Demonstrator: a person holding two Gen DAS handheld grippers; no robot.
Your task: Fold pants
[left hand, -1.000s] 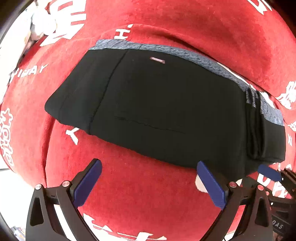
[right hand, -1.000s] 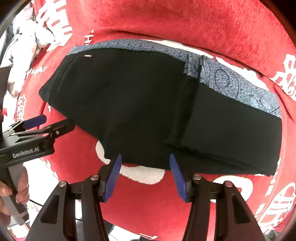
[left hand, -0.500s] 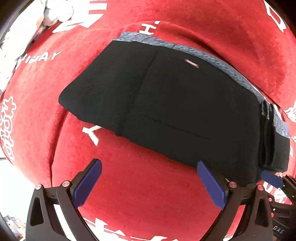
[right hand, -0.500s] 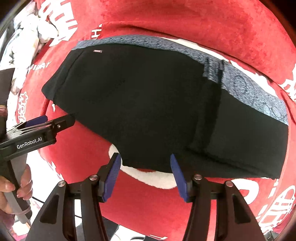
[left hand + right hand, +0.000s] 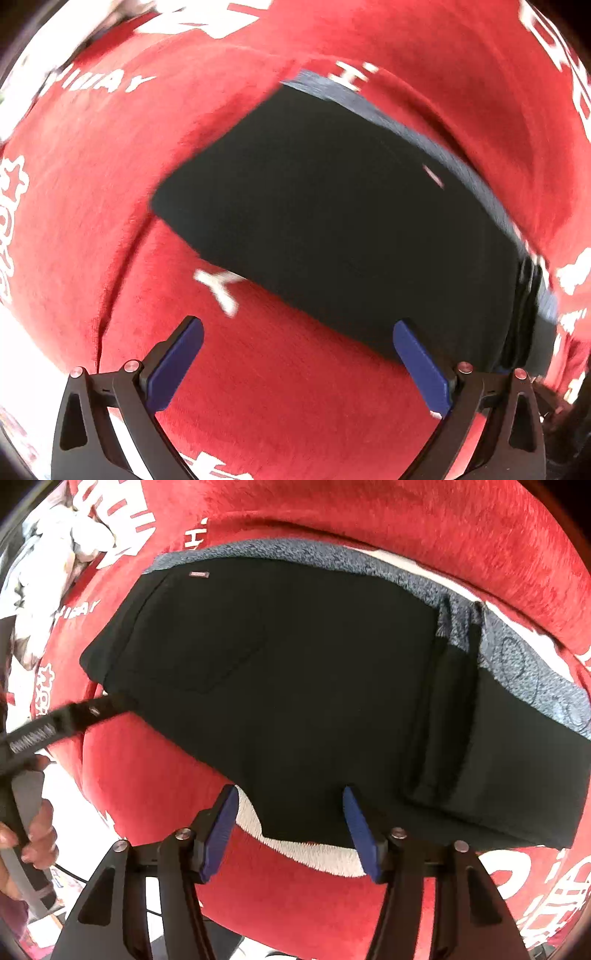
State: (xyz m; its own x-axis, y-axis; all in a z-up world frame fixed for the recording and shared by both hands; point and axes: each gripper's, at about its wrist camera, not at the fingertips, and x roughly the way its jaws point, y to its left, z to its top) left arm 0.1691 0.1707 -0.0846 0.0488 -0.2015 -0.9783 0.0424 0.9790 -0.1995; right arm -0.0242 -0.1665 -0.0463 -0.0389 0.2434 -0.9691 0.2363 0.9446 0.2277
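Black pants with a grey-blue waistband lie folded flat on a red blanket. In the right wrist view the pants show a doubled fold at the right. My left gripper is wide open and empty, just short of the pants' near edge. It also shows from the side in the right wrist view, at the pants' left corner. My right gripper is open, its blue fingertips at the pants' near hem, holding nothing.
The red blanket has white lettering and covers the whole surface. A heap of white and grey cloth lies at the far left. The surface's near edge drops off behind both grippers.
The left gripper has swung left and the pants now sit further right in its blurred view. The right gripper has edged closer to the hem. Neither has closed.
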